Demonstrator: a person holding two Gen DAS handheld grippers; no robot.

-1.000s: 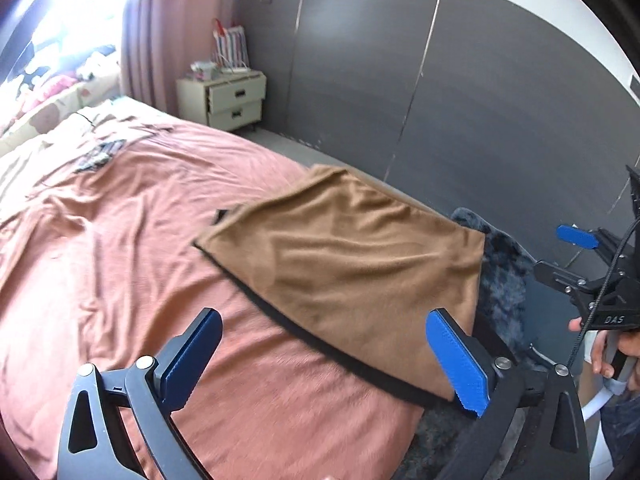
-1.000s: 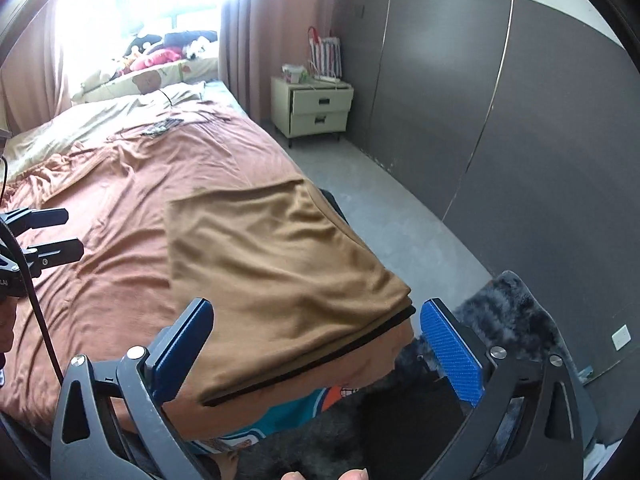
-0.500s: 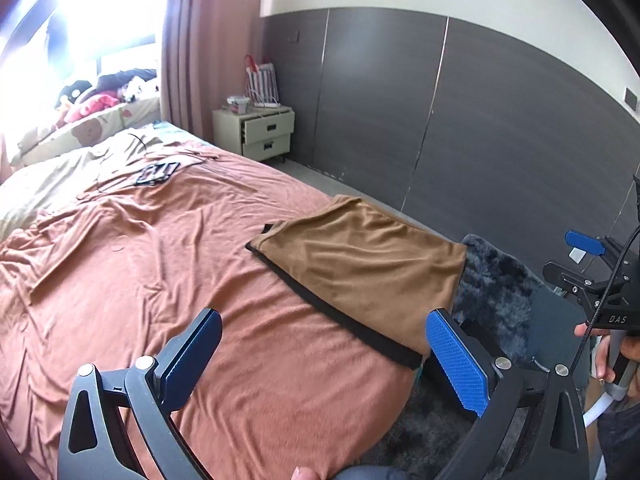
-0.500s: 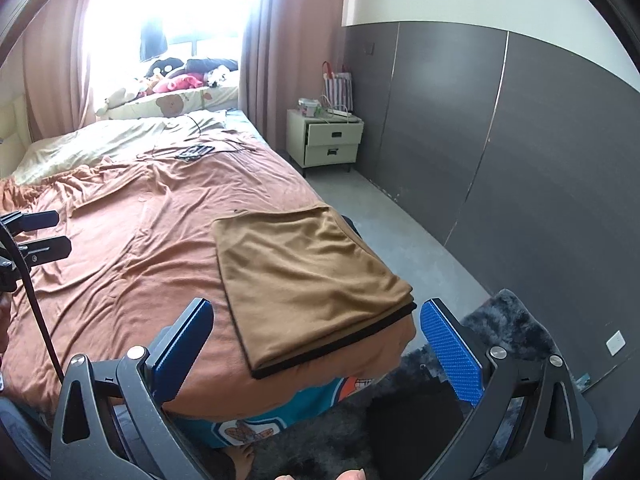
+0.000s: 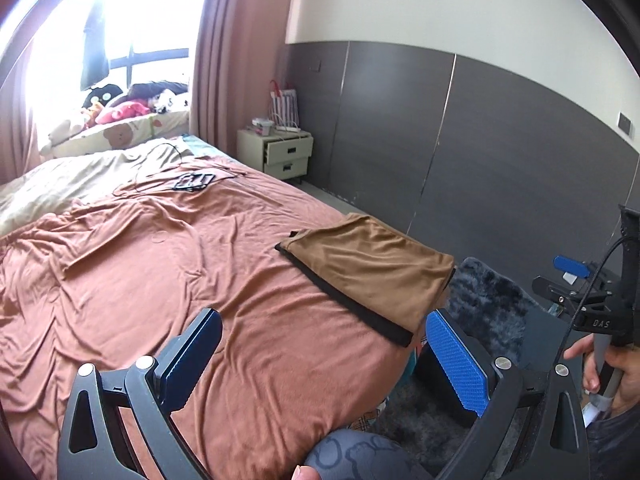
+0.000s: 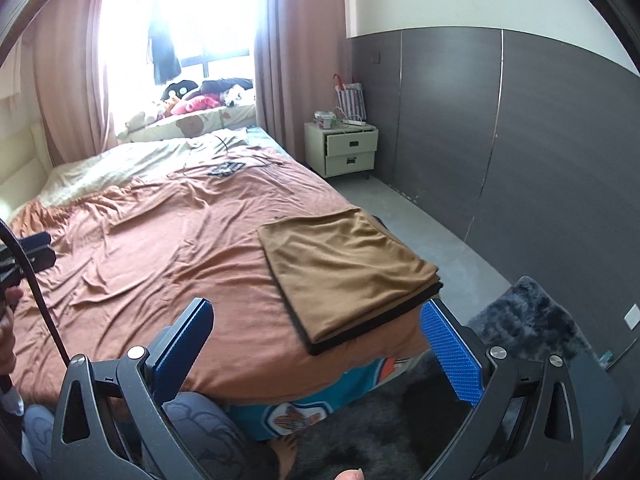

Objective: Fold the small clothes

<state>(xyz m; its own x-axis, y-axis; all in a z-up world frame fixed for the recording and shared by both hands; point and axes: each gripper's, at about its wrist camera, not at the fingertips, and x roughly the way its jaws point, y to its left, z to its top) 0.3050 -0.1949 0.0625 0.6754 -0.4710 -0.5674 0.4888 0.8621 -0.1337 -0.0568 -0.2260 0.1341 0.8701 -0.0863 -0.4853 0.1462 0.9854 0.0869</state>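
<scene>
Now the left tongs (image 5: pixel 320 360) hang wide open above the near part of the bed (image 5: pixel 140 280), blue pads apart with nothing between them. Under them the rust-coloured bedspread (image 6: pixel 160 248) lies wrinkled. Further right, the folded brown garment (image 6: pixel 348 268) rests flat on the bed's near right corner, a black edge showing along its side, well apart from both tongs. Beyond it a pale bedside cabinet (image 6: pixel 346 152) with 2 drawers stands against the dark wall panels (image 6: pixel 520 140). Rightmost, the right tongs (image 6: pixel 316 356) are spread open too, empty, above the bed edge and a dark shaggy rug (image 6: pixel 520 320).
</scene>
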